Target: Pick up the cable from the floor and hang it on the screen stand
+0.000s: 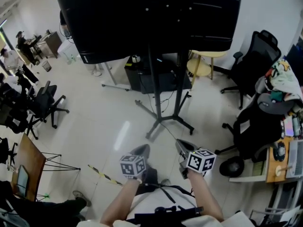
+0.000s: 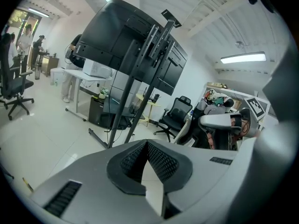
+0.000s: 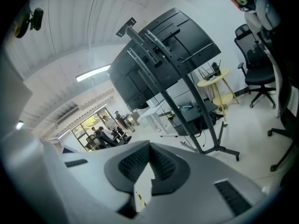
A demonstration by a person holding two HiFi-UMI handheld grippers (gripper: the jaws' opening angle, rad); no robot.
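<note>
Lying on the pale floor, one thin dark cable (image 1: 168, 129) runs slantwise from the base of the single screen stand (image 1: 163, 86) toward the right claw (image 1: 181, 144), and its near end is close to that claw's tip. Two claws hover low, both clenched on nothing. The left claw (image 1: 142, 149) is apart from the cable. Two black office chairs (image 1: 255, 60) stand at the right.

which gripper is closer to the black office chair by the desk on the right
Right. In the head view the right gripper is a short way left of the black office chair; the left gripper sits farther left, beyond the right one.
</note>
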